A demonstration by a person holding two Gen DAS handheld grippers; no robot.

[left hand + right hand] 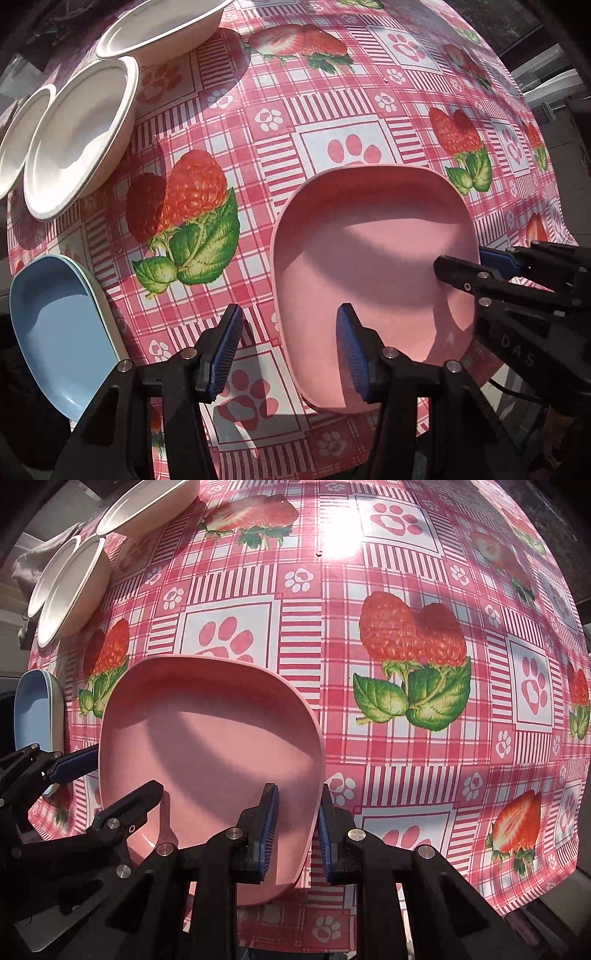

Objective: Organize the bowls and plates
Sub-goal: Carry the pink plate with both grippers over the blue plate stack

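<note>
The pink plate (207, 746), a rounded-square dish with a raised rim, serves as the landmark; it appears above a table covered by a pink checked tablecloth (424, 768) printed with strawberries, raspberries and paw marks.

Right gripper (295, 812): pointing down at one edge of the pink plate, its two blue-padded fingers (271, 823) closed on the rim, one pad inside the dish and one outside. The plate is thus clamped by this gripper. Whether the plate's underside touches the cloth cannot be told.

Left gripper (290, 347): pointing down at the opposite edge of the pink plate. Its jaws stand apart and straddle the rim, one pad (351, 354) over the plate's interior, the other outside above the cloth. Neither pad is seen pressing on the rim, so this gripper is open around it rather than holding it.

Blue plate (55, 325): well apart from the pink plate, at the table's edge beyond the left gripper, lying on top of a pale green plate (96, 291) of which only an edge shows.

White bowls: three lie far from the pink plate along the far corner of the table. A large bowl (162, 29) sits farthest; two smaller bowls (81, 136), nearly touching, sit nearer the blue plate.
</note>
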